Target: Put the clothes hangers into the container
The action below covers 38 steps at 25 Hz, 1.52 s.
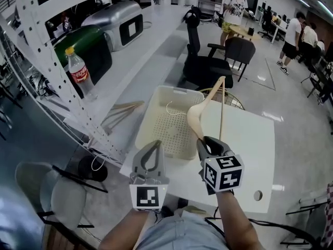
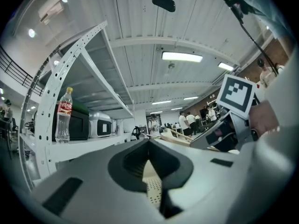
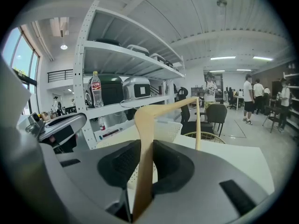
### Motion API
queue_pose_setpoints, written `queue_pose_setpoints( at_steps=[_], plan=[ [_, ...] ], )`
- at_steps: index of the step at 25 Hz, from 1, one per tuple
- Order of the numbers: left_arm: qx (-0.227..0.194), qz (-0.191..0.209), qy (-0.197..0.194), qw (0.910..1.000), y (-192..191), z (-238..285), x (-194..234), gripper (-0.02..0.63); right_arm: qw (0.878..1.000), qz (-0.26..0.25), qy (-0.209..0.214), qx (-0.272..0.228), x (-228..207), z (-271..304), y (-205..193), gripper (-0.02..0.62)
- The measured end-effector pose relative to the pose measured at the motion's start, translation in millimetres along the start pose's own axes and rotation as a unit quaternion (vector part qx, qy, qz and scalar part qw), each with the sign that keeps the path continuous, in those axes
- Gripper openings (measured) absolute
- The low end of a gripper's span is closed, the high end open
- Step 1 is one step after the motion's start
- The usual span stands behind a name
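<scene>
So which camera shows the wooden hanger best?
The head view: it shows the whole wooden hanger, held tilted up by the right gripper by the basket. The right gripper view shows it close up, one arm pinched between the jaws. The left gripper view catches just a small pale piece.

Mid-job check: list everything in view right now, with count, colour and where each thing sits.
held hanger: one, pale wood, over the container's right side
spare hangers: pale wood, count unclear, on the shelf left of the container
container: one, cream, perforated, on the table
table: one, white
shelf: one, white, left of the table
cola bottle: one, red label, on the shelf
appliances: two, dark green and silver, on the shelf
office chairs: two, black, beyond the table
people: several, far background
left gripper: grey, shut, empty, at the container's near edge
right gripper: grey, shut on the held hanger
</scene>
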<state>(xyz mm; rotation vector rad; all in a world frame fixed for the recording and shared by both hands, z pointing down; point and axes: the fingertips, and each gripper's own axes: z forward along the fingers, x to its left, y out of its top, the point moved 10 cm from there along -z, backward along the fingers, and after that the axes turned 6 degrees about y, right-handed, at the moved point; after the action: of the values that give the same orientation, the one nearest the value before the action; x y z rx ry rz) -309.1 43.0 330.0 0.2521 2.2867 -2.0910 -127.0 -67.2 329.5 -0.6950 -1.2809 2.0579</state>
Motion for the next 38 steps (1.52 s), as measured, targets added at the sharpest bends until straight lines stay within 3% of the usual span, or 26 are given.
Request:
queue_pose_setpoints(
  at_steps=[19, 30, 36, 38],
  plan=[
    [0.007, 0.01, 0.023, 0.9997, -5, 70, 5, 0.012, 0.999, -0.018, 0.034, -0.002, -38, 57, 38, 0.089],
    [-0.011, -0.003, -0.021, 0.9997, -5, 101, 68, 0.012, 0.999, -0.026, 0.016, -0.031, 7, 98, 86, 0.089],
    [-0.015, 0.02, -0.039, 0.9989, -15, 112, 113, 0.012, 1.0, -0.011, 0.013, -0.022, 31, 140, 82, 0.09],
    [-0.008, 0.005, -0.034, 0.9994, -18, 116, 126, 0.012, 1.0, -0.005, 0.014, -0.015, 36, 154, 77, 0.091]
  ],
)
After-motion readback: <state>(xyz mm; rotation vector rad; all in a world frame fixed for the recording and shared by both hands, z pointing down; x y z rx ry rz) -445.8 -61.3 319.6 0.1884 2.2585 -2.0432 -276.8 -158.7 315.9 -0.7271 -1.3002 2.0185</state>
